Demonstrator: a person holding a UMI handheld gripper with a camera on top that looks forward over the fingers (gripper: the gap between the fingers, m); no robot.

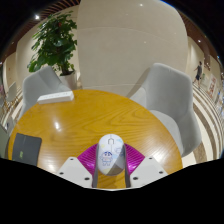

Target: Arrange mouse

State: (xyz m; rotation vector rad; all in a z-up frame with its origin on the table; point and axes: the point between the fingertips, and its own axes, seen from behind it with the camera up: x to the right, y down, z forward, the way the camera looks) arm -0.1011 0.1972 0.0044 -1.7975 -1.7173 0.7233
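A white mouse [110, 150] with a blue cartoon figure on its back sits between my gripper's fingers [111, 162], over the near part of a round wooden table [80, 115]. Both magenta pads press on its sides, the left pad [90, 156] and the right pad [132, 157]. The mouse points away from me along the fingers. I cannot tell whether its underside rests on the table.
A dark flat rectangle [25, 147] lies on the table's left edge. Grey chairs stand at the back left [42, 85] and the right [165, 90]. A potted plant [55, 40] and a wide pale pillar [125, 40] stand beyond the table.
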